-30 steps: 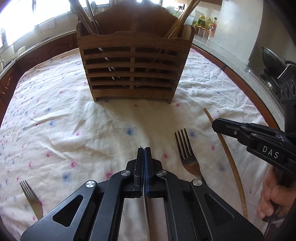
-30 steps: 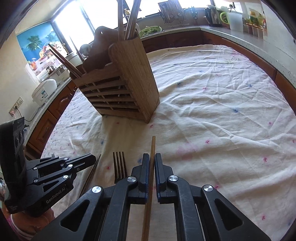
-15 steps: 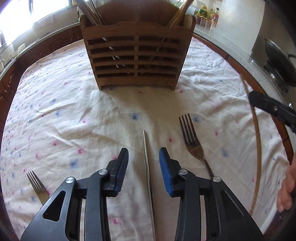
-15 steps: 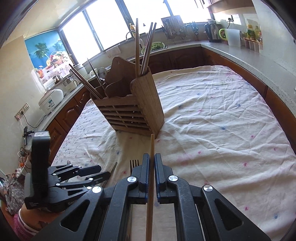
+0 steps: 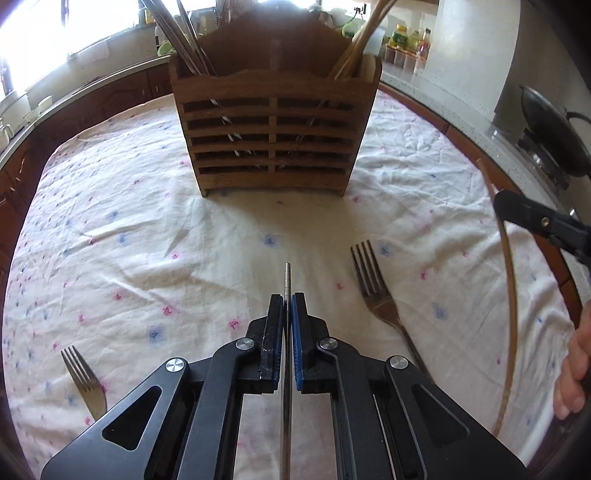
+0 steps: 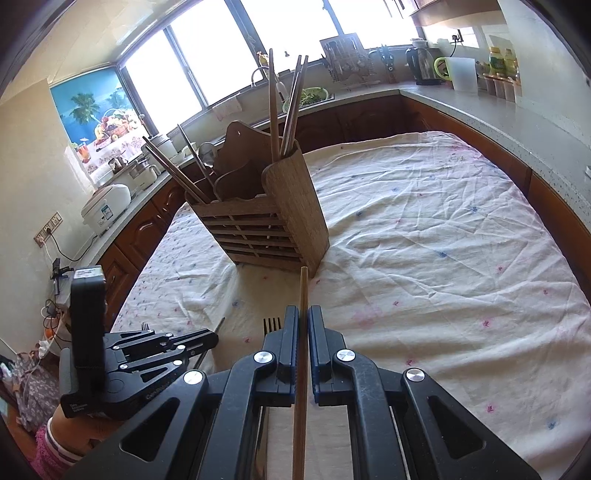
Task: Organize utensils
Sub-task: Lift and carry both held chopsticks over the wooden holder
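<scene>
While its two jaws are pressed together, the left gripper point(image 5: 287, 297) clamps a thin metal chopstick point(image 5: 286, 280) between the pads, and the tip of the chopstick sticks out a little in front of them. The chopstick runs back under the gripper body toward the camera. Just to the right of this gripper a metal fork point(image 5: 373, 284) lies flat on the flowered tablecloth point(image 5: 147, 229), with its tines pointing to the holder. A second fork point(image 5: 83, 380) lies on the cloth at the lower left, well apart from the first.

The right gripper point(image 6: 303, 310) is clenched too, and it grasps a wooden chopstick point(image 6: 303, 295) which passes between its fingers and points forward, above the cloth. In the left wrist view this chopstick appears as a long curved stick at the right edge.

Farther away, the slatted wooden utensil holder point(image 5: 273, 136) stands upright on the cloth. Metal chopsticks point(image 5: 177, 33) lean out of its left compartment and wooden chopsticks point(image 5: 364, 40) out of its right one. Behind the table a dark wok point(image 5: 550, 129) sits on the stove.
</scene>
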A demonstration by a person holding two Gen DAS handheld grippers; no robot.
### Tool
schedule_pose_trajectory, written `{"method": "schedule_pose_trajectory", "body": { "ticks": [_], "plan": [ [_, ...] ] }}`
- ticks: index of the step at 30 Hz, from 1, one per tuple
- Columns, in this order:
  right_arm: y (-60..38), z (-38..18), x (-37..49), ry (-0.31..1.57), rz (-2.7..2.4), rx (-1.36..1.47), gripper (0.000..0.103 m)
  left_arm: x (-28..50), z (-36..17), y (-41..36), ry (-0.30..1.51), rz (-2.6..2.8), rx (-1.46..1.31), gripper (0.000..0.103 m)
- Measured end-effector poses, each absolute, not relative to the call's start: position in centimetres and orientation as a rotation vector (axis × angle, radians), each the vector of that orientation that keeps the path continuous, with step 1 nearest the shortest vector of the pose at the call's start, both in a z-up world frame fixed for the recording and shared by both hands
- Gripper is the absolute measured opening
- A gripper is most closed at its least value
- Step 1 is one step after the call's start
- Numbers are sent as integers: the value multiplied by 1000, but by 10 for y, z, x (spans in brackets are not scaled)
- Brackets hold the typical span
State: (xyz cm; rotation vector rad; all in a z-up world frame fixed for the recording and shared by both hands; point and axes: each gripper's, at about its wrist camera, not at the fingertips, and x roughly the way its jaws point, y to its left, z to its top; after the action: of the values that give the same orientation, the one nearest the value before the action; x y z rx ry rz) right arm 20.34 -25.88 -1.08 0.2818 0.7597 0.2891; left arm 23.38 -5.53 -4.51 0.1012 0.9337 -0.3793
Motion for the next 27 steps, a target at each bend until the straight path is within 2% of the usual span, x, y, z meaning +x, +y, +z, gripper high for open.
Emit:
{"method": "schedule_pose_trajectory", "body": {
  "ticks": [11,27],
  "plan": [
    [-247,18,196,692,323,270,5,200,27,-23,766,-435,-22,4],
    [-246,63,191,569,333,254,5,181,84,9,600,-433,-98,4]
  ]
}}
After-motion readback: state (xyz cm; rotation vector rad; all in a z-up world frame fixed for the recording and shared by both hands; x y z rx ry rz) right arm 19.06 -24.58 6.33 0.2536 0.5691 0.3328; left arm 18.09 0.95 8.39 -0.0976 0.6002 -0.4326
